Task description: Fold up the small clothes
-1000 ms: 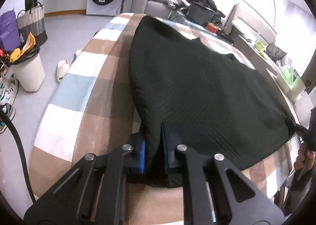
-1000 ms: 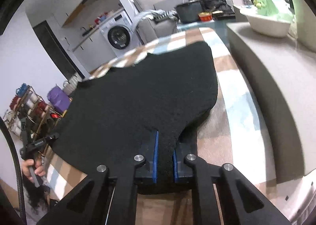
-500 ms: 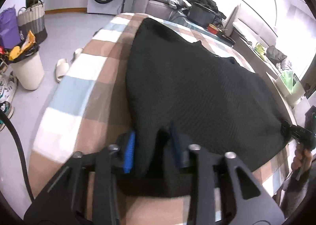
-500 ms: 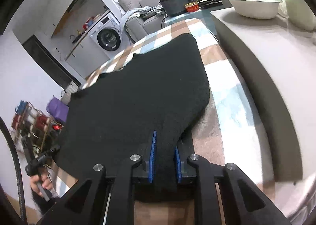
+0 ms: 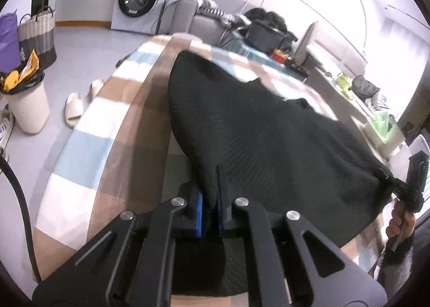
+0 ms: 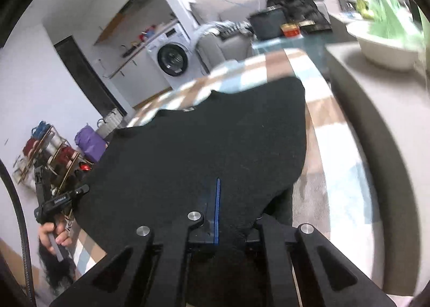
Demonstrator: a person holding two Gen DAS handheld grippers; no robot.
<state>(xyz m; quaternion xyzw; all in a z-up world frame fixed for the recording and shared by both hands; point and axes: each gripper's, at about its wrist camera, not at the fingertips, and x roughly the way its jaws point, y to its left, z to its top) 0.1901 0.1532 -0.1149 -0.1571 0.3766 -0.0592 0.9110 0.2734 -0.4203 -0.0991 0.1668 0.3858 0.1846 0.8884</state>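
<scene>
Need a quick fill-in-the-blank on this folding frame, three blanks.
1. The left tool is shut on the ____ garment.
2. The garment lies on a ____ cloth of brown, blue and white.
3. The white appliance by the far wall is a ____ machine.

Missing words: black; checked; washing

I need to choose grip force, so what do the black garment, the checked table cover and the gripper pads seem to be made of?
Black garment: looks like knit fabric, matte, with fine ribbed rows and a soft drape.
Checked table cover: seemingly woven cloth, matte, in brown, blue and white squares; the fibre can't be told.
Gripper pads: blue, probably rubber or foam, on hard black fingers that may be plastic.
</scene>
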